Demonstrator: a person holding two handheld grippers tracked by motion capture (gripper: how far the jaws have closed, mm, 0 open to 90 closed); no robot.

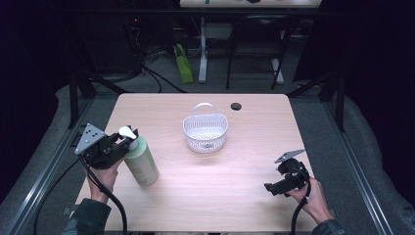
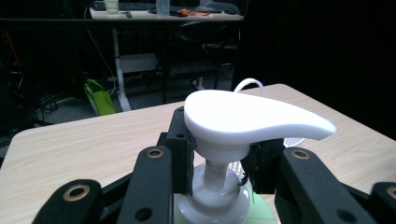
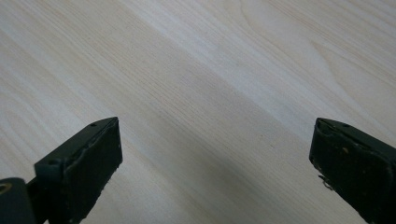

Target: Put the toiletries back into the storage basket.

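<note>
Pump bottle (image 1: pixel 141 164): pale green body, white pump head (image 2: pixel 247 121). It stands near the left edge of the table (image 1: pixel 205 196), leaning a little, base toward the near edge. In the left gripper view the spout of the pump head points right, above the jaws.

Left tool (image 1: pixel 123 142): jaws closed on the neck of the bottle just under the pump head; black pads (image 2: pixel 183 156) press the white collar from both sides. Left hand (image 1: pixel 103 178) holds the tool from below. Grey three-cornered plate on top, cable trailing to the near edge.

Basket (image 1: pixel 205 131): white, perforated, thin loop handle upright, at mid-table toward the far edge, well apart from the bottle. Its handle shows behind the pump head in the left gripper view.

Small dark round disc (image 1: pixel 236 106): on the table near the far edge, right of the basket.

Right tool (image 1: pixel 270 188): near the near right corner, held by the right hand (image 1: pixel 313 198). Jaws spread wide, nothing between them; bare wood grain beneath in the right gripper view (image 3: pixel 210 182).
</note>
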